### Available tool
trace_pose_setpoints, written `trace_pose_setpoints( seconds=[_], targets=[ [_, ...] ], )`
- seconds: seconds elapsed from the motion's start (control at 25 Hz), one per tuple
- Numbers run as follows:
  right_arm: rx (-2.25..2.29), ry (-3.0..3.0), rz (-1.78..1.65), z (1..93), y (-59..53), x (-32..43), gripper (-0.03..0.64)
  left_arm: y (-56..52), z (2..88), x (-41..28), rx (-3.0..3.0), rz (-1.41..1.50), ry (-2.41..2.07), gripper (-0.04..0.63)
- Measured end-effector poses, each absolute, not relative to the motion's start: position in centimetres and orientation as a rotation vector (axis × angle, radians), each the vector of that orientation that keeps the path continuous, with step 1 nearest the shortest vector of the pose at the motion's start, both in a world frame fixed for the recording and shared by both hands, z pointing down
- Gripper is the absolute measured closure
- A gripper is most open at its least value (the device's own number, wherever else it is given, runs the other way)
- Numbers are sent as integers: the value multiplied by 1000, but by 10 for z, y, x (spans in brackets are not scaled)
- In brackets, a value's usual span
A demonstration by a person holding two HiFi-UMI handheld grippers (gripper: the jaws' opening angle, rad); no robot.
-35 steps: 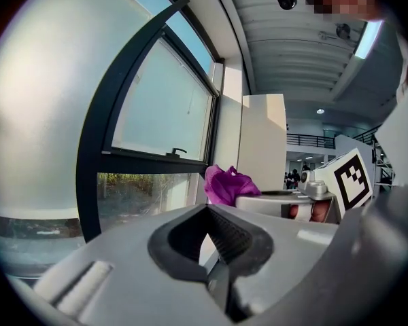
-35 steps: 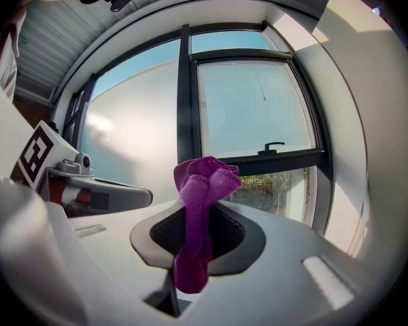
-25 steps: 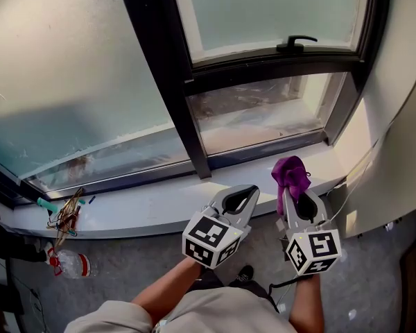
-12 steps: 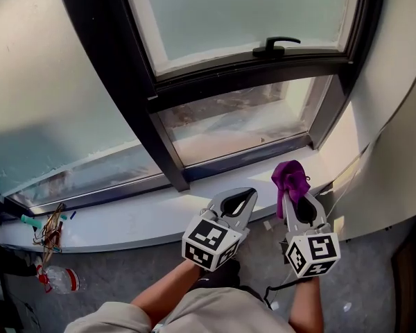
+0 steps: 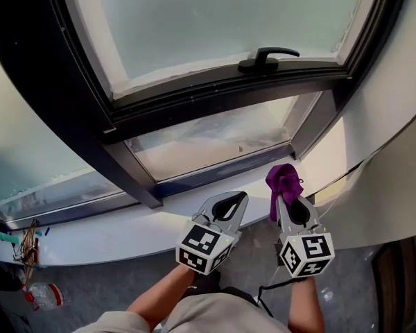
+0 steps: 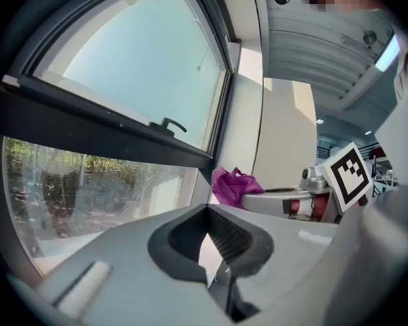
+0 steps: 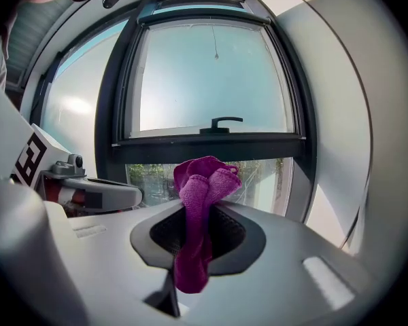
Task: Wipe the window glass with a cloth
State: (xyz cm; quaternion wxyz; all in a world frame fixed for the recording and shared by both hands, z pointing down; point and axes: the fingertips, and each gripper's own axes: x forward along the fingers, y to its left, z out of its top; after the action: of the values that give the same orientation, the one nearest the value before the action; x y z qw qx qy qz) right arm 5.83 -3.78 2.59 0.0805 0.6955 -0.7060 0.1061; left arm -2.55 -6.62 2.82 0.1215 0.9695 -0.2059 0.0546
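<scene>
While the right gripper (image 5: 284, 201) pinches the cloth (image 5: 283, 180) and the left gripper (image 5: 240, 196) stays out of it, closed on nothing, the window glass (image 5: 215, 33) seems not yet wiped.

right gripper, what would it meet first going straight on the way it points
Probably the lower glass pane, just under the dark crossbar; the purple cloth held by the right gripper would touch first. Depth is unclear.

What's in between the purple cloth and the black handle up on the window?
In the head view, the lower glass pane and a dark frame bar lie between the cloth and the handle.
</scene>
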Motion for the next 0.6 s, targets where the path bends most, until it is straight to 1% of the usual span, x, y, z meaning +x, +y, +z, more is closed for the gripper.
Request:
trace_pose_setpoints(
  seconds=[0.32, 0.6],
  targets=[
    [2142, -2058, 332, 39, -83, 125, 532, -110, 54, 26, 2809, 211, -573, 594],
    [2127, -2096, 288, 69, -127, 205, 532, -148, 83, 88, 2794, 200, -688, 594]
  ],
)
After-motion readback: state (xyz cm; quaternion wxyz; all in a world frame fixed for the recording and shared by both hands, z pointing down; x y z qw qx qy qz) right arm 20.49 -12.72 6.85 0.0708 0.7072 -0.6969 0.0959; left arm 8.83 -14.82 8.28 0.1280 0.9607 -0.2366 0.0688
